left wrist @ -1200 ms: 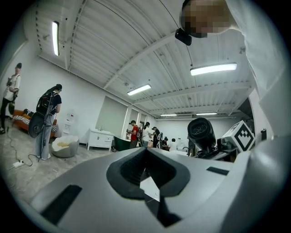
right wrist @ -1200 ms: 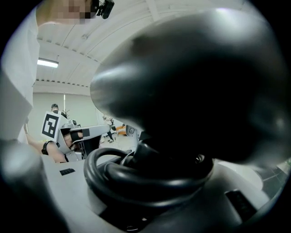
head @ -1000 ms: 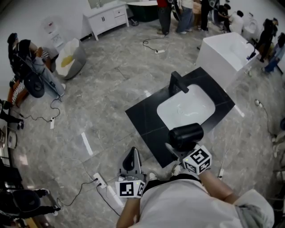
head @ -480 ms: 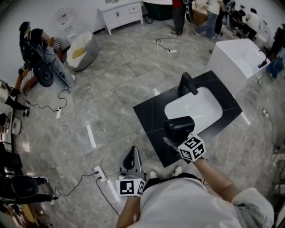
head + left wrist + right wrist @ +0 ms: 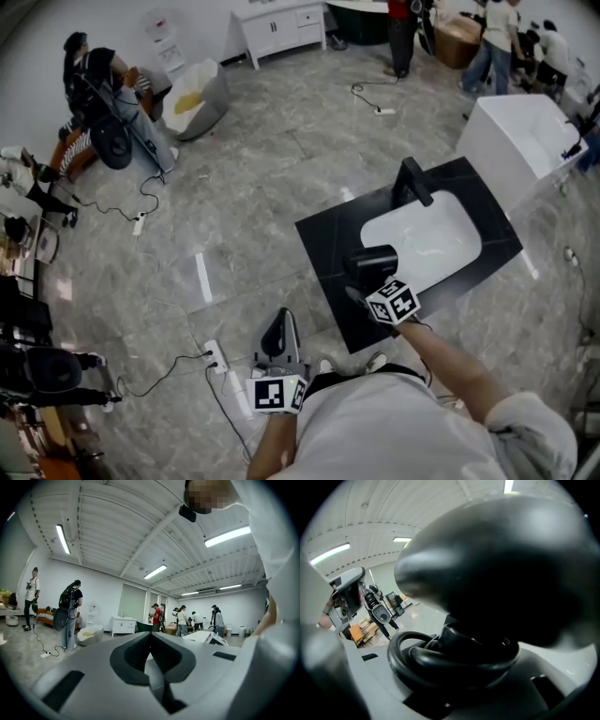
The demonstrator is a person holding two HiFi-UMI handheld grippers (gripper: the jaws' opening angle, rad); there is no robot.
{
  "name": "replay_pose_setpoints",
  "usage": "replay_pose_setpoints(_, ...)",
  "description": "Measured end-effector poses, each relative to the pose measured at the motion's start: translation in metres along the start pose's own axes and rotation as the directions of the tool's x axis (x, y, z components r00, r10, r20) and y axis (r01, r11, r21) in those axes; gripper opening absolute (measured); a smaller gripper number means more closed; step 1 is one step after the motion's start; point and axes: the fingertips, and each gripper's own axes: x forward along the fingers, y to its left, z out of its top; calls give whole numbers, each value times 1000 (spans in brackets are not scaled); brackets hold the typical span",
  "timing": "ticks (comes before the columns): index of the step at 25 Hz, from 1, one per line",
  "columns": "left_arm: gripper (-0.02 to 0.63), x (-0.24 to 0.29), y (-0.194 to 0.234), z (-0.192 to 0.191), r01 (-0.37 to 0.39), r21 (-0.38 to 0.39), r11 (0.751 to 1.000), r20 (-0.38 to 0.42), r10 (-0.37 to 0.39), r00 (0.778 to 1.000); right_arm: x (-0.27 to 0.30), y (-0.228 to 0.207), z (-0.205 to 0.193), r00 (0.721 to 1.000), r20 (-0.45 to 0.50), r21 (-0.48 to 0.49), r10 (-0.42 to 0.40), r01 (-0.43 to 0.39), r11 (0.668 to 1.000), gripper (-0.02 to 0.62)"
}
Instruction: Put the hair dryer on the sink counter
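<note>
Tabletop [image 5: 323,246], black, white basin [image 5: 422,246] inset. Hair dryer [image 5: 372,262], cord coiled, is clasped in right gripper [image 5: 367,286] jaws over near left edge; carry step judged underway, lowering and release called for. Left gripper [image 5: 278,323] jaws clenched, empty.

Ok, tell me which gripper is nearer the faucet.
Right. The right gripper, holding the hair dryer, is over the counter, across the basin from the faucet; the left gripper hangs over the floor, off the counter.

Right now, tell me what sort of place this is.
Probably a hall staged as a bathroom mock-up: a lone black sink counter, a white basin unit and a white cabinet on open floor.
</note>
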Motion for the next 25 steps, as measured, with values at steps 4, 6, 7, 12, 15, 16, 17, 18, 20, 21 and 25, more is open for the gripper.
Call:
replay_pose_setpoints(4, 2, -4, 3, -1, -30, 2, 1000, -7, 30, 1000, 19, -7, -16, 998, -66, 6, 6, -6, 1000, 206)
replay_pose_setpoints(6, 2, -7, 6, -2, -45, 3, 999, -12, 45, 999, 27, -11, -24, 995, -102, 21, 11, -9, 1000, 206)
replay_pose_setpoints(7, 2, -8, 7, -2, -52, 3, 999, -15, 52, 999, 31, -13, -29, 993, -119, 34, 14, -10, 999, 206)
replay_pose_setpoints(12, 2, -11, 10, -6, -77, 6, 997, -29, 77, 997, 46, -21, -36, 989, -148, 101, 21, -6, 995, 206)
replay_pose_setpoints(15, 2, -12, 11, -5, -87, 7, 996, -38, 87, 995, 54, -24, -37, 985, -170, 114, 17, 3, 993, 206)
replay_pose_setpoints(16, 2, -13, 11, -5, -89, 8, 996, -40, 89, 995, 57, -25, -38, 983, -181, 116, 13, 8, 993, 206)
replay_pose_setpoints(17, 2, -13, 11, -4, -91, 8, 996, -41, 91, 995, 59, -26, -40, 981, -192, 116, 9, 14, 993, 206)
replay_pose_setpoints(18, 3, -13, 11, -4, -92, 9, 996, -41, 92, 995, 61, -27, -42, 980, -201, 113, 5, 18, 993, 206)
replay_pose_setpoints(20, 2, -14, 11, -4, -98, 11, 995, -41, 98, 994, 65, -30, -45, 977, -213, 110, 0, 24, 994, 206)
replay_pose_setpoints(21, 2, -14, 12, -4, -101, 11, 995, -42, 102, 994, 66, -31, -46, 977, -215, 112, -2, 26, 993, 206)
replay_pose_setpoints(25, 2, -15, 14, -5, -115, 10, 993, -49, 115, 992, 75, -38, -49, 974, -228, 118, -14, 42, 992, 206)
